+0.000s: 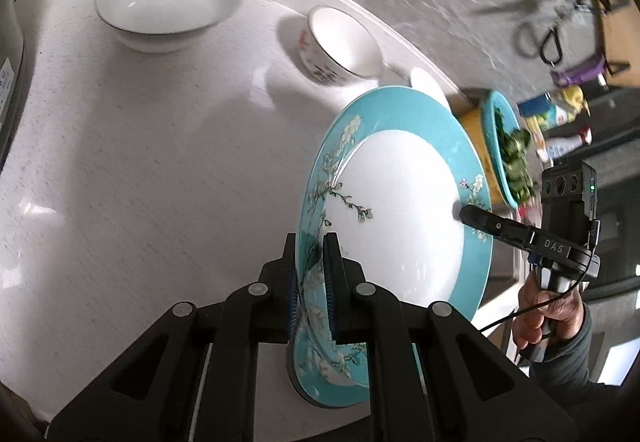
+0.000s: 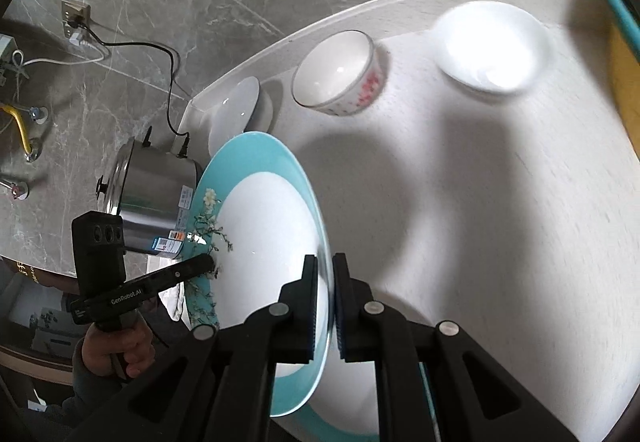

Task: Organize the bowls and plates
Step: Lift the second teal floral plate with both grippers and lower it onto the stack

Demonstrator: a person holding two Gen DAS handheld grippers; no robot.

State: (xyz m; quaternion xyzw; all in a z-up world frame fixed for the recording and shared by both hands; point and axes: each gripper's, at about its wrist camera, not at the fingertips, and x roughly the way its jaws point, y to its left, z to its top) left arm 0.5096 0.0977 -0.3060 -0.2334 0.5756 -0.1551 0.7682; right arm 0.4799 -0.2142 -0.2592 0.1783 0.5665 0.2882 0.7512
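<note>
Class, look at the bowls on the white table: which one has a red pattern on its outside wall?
The smaller bowl by the table's edge: red markings run round its outside. The wide shallow bowl and the other bowl are plain white.

Home kitchen (steel cooker [image 2: 156,197], bowls [image 1: 168,1])

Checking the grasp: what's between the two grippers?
The teal plate, tilted on edge. Left gripper clamps one rim, right gripper the opposite rim. Both wrist views show it.

Bright daylight, soft shadows; blurred fisheye edges
</note>
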